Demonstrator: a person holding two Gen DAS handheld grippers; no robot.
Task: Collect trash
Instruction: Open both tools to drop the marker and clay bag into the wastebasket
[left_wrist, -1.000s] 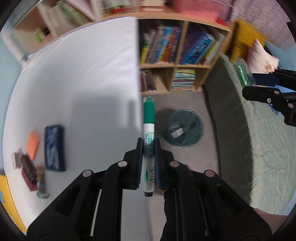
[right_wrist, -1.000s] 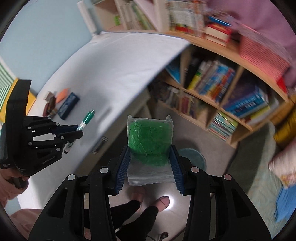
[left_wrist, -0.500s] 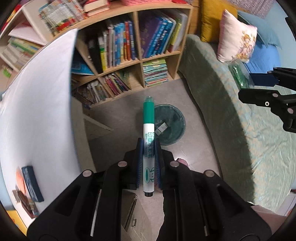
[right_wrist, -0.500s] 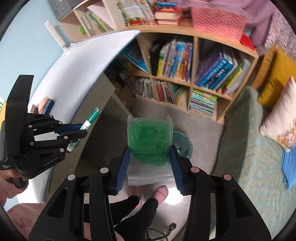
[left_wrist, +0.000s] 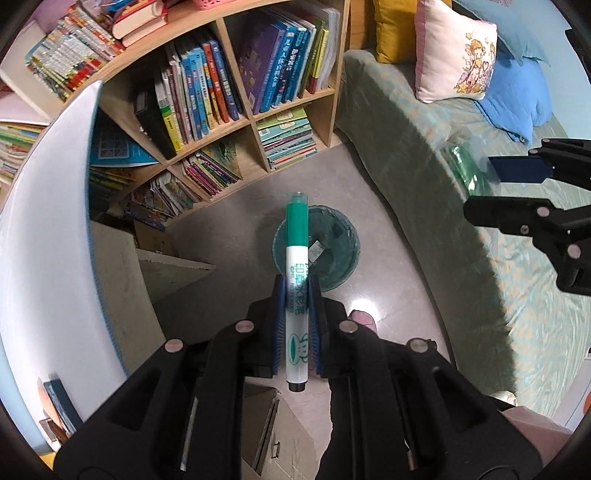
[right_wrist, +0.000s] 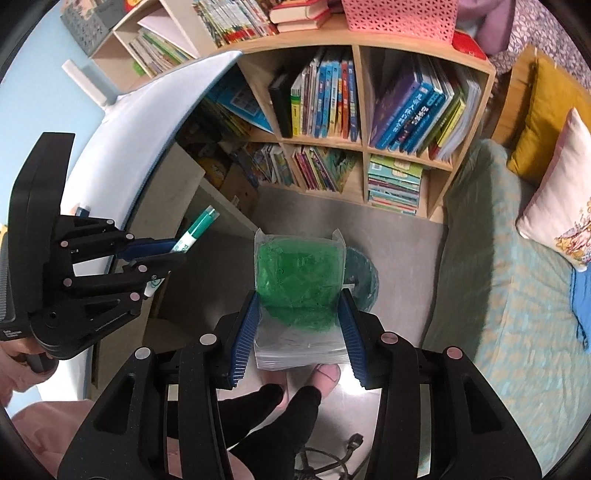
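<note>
In the left wrist view the bin (left_wrist: 317, 250) is seen at twelve o'clock beyond the marker (left_wrist: 296, 295), which is pinched lengthwise by the left gripper (left_wrist: 297, 295); a green bag (right_wrist: 300, 280) is clamped by the right gripper (right_wrist: 300, 306).

Two black two-finger grippers are counted: the left gripper (left_wrist: 297, 295) and the right gripper (right_wrist: 299, 314). One green-capped white marker pen (left_wrist: 296, 277) is seen. One clear plastic zip bag of green material (right_wrist: 299, 280) is counted. One round dark-green waste bin (left_wrist: 332, 258) is found on the floor. One wooden bookshelf (right_wrist: 362, 147) is counted at the far side, with four open compartments visible. Three cushions are seen on the right: one yellow cushion (left_wrist: 391, 29), one pale printed cushion (left_wrist: 454, 62) and one blue cushion (left_wrist: 517, 99). One pink perforated basket (right_wrist: 399, 14) is counted.
</note>
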